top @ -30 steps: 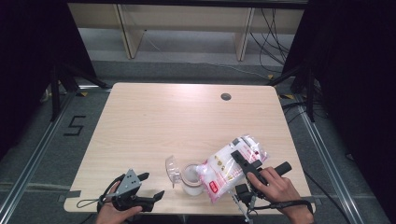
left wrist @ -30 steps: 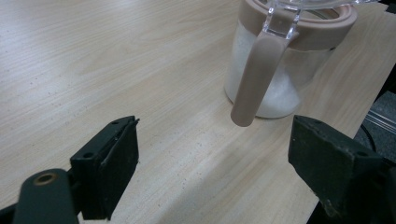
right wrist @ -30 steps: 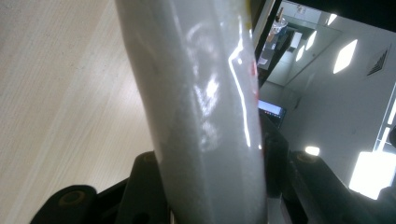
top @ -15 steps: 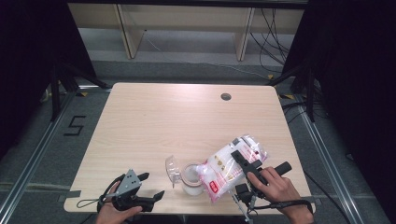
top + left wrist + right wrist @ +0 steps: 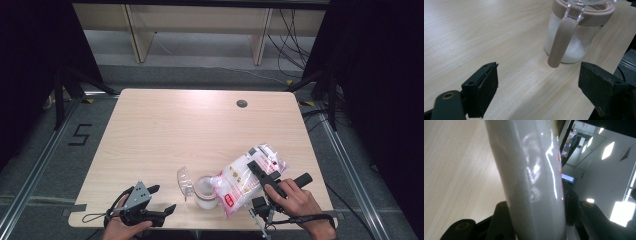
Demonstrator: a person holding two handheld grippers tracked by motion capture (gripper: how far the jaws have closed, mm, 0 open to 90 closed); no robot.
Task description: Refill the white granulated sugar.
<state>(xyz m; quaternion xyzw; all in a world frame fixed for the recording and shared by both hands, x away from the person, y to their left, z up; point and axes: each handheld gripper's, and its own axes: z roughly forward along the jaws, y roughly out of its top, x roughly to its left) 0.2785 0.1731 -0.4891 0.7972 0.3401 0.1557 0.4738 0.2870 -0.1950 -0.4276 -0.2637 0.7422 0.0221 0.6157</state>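
Note:
A clear jar (image 5: 205,193) with a beige rim, partly filled with white granules, stands near the table's front edge, its clear lid (image 5: 183,181) flipped open to the left. My right gripper (image 5: 253,165) is shut on a clear bag (image 5: 241,179) of white granules with red print, which tilts down with its lower end over the jar's mouth. In the right gripper view the bag (image 5: 534,170) rises between the jaws of my right gripper (image 5: 536,220). My left gripper (image 5: 164,198) rests open on the table left of the jar. In the left gripper view the jar (image 5: 574,42) and its beige latch (image 5: 559,42) stand ahead of my left gripper (image 5: 539,82).
The light wooden table (image 5: 190,125) has a round cable hole (image 5: 242,104) at the back right. Wooden shelving and cables lie beyond the far edge. A "5" mark (image 5: 80,134) is on the floor at the left.

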